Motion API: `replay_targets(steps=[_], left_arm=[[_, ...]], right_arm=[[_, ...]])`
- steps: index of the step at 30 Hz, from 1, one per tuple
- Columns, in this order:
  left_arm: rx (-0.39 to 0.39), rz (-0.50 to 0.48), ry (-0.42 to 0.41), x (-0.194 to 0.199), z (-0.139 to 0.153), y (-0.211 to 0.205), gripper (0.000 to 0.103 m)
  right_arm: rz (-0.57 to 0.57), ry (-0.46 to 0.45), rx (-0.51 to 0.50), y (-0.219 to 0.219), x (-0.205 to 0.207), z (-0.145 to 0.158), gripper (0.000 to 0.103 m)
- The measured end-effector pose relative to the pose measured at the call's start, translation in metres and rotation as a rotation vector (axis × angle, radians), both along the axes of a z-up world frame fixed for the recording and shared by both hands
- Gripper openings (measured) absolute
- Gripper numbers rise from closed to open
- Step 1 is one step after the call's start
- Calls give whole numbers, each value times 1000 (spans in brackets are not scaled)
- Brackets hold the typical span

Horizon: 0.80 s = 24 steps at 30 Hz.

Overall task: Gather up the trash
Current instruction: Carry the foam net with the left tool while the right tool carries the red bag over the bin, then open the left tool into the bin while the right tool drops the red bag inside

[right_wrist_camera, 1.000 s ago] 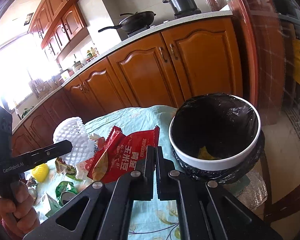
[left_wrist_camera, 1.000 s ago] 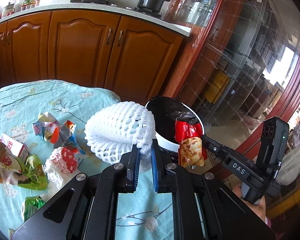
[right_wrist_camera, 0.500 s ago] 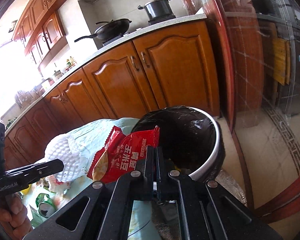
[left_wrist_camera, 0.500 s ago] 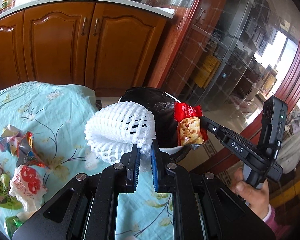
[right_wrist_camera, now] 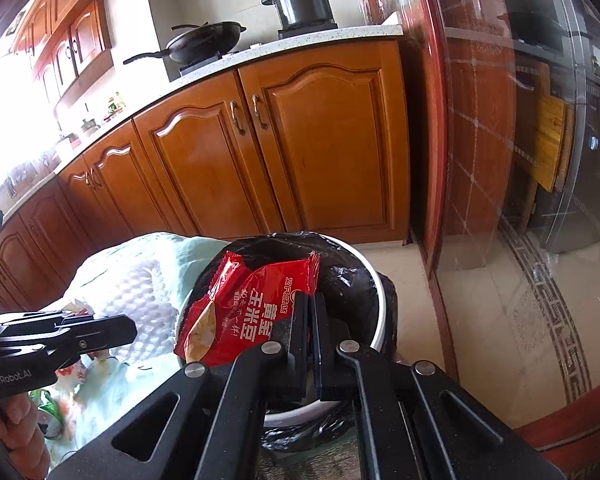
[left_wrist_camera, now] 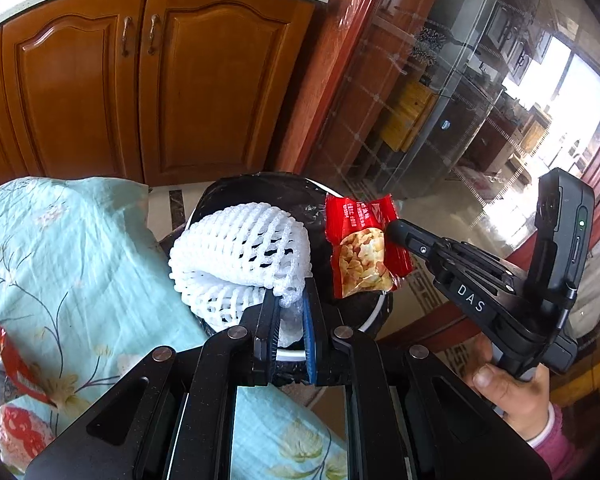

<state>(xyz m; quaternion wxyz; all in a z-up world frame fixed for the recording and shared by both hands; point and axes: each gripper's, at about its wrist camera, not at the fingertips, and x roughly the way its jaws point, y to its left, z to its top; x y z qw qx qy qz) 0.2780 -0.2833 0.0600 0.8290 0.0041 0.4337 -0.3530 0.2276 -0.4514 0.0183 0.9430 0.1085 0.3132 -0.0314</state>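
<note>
My left gripper (left_wrist_camera: 290,300) is shut on a white foam fruit net (left_wrist_camera: 240,256), which hangs over the near rim of the white trash bin (left_wrist_camera: 376,308) lined with a black bag. My right gripper (right_wrist_camera: 310,300) is shut on a red corn snack packet (right_wrist_camera: 252,304), held above the bin's opening (right_wrist_camera: 376,292). In the left wrist view the same packet (left_wrist_camera: 362,252) hangs from the right gripper's tip (left_wrist_camera: 396,232) over the bin. In the right wrist view the foam net (right_wrist_camera: 140,292) shows behind the left gripper's fingers (right_wrist_camera: 100,330).
The table with its light blue flowered cloth (left_wrist_camera: 60,248) lies to the left, with crumpled wrappers (left_wrist_camera: 16,364) at its left edge. Wooden cabinets (left_wrist_camera: 148,80) stand behind the bin. A glass door with a red frame (right_wrist_camera: 440,140) is to the right. A hand (left_wrist_camera: 512,396) grips the right tool.
Both grippers have carried their loads from above the table to over the bin. The wrappers on the cloth have slid to the left edge of the left wrist view.
</note>
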Motion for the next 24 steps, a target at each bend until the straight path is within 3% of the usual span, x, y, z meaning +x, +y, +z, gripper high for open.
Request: replay_targets(steps=[18, 22, 24], left_arm=[[77, -14, 81, 26, -30, -24, 11], [86, -13, 92, 26, -34, -24, 23], [86, -6, 84, 25, -33, -24, 38]], right_arm=[[27, 128, -51, -4, 36, -21, 1], [26, 145, -44, -5, 40, -24, 7], [25, 144, -28, -7, 41, -24, 9]])
